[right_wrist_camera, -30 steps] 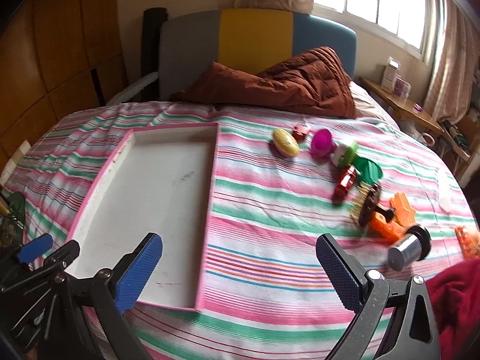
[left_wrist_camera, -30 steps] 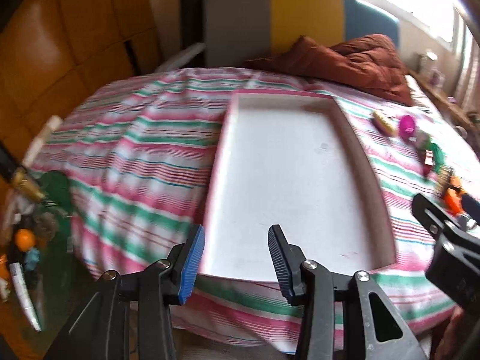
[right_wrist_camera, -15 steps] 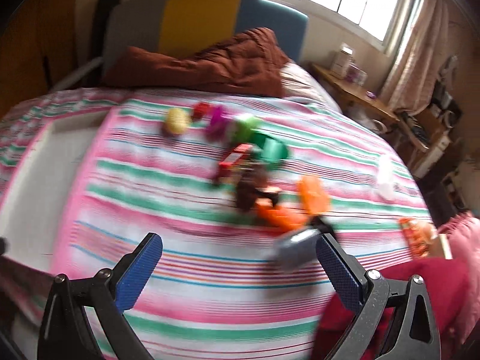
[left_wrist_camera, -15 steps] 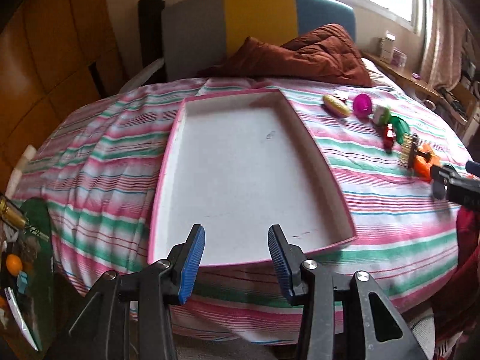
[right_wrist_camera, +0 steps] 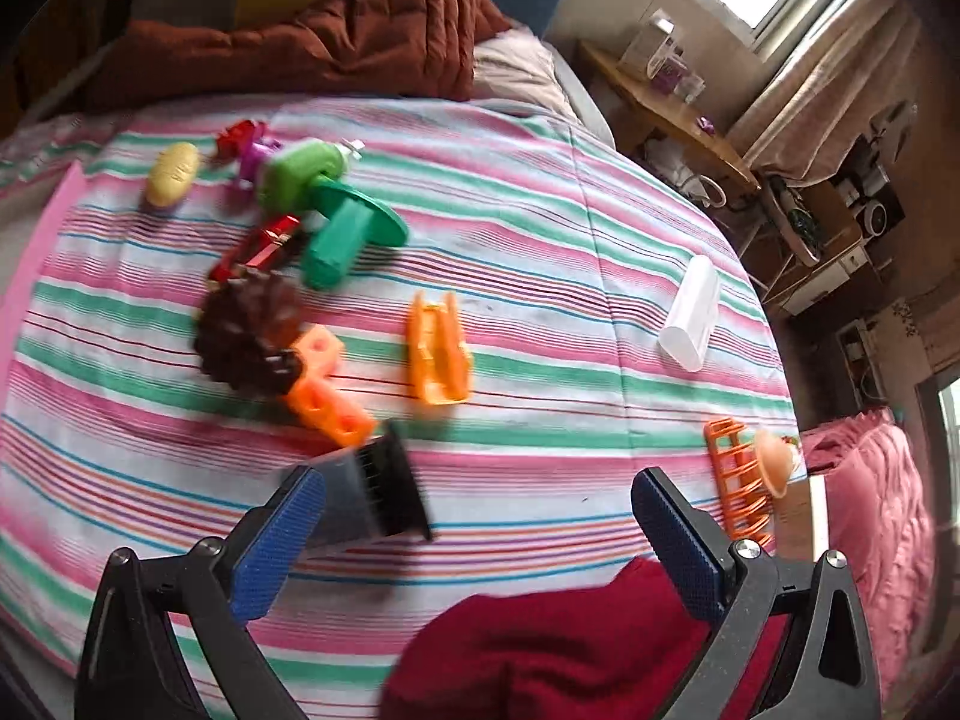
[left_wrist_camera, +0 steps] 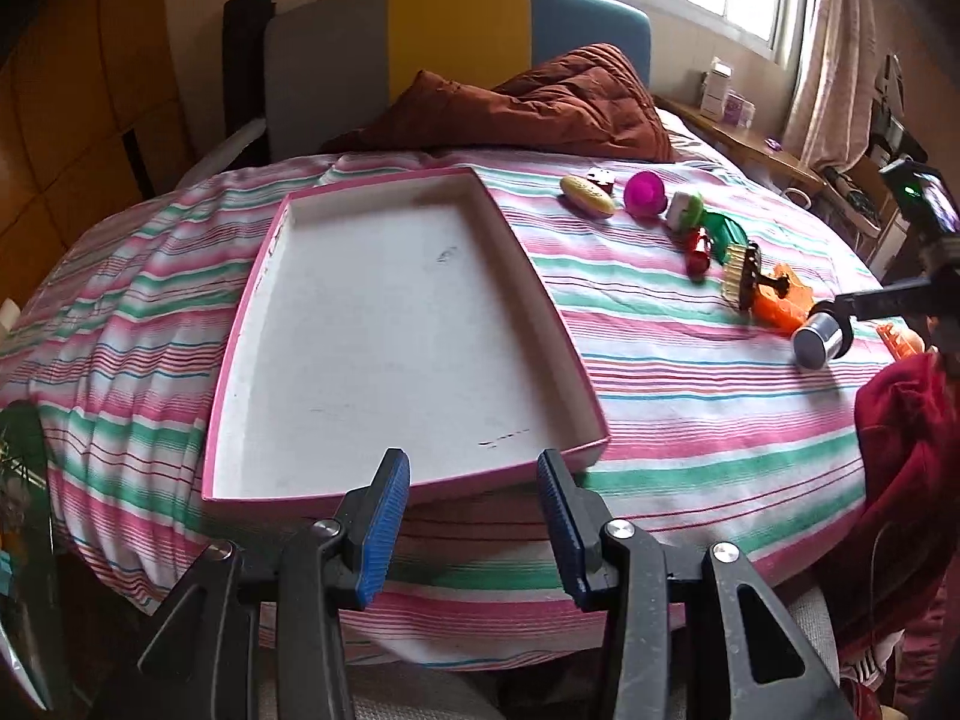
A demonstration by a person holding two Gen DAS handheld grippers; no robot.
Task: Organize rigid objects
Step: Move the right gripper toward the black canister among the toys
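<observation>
L gripper (left_wrist_camera: 474, 516) jaws apart, nothing btwn, hovering at near edge of pink-rimmed white tray (left_wrist_camera: 540, 312) on striped bedspread (left_wrist_camera: 690, 420). Toys lie right of tray: yellow oval (left_wrist_camera: 588, 195), green funnel-like toy (right_wrist_camera: 348, 228), brown brush (right_wrist_camera: 249, 333), metal cylinder (left_wrist_camera: 816, 339). R gripper (right_wrist_camera: 480, 534) jaws wide apart, empty, over bedspread just right of the cylinder.
</observation>
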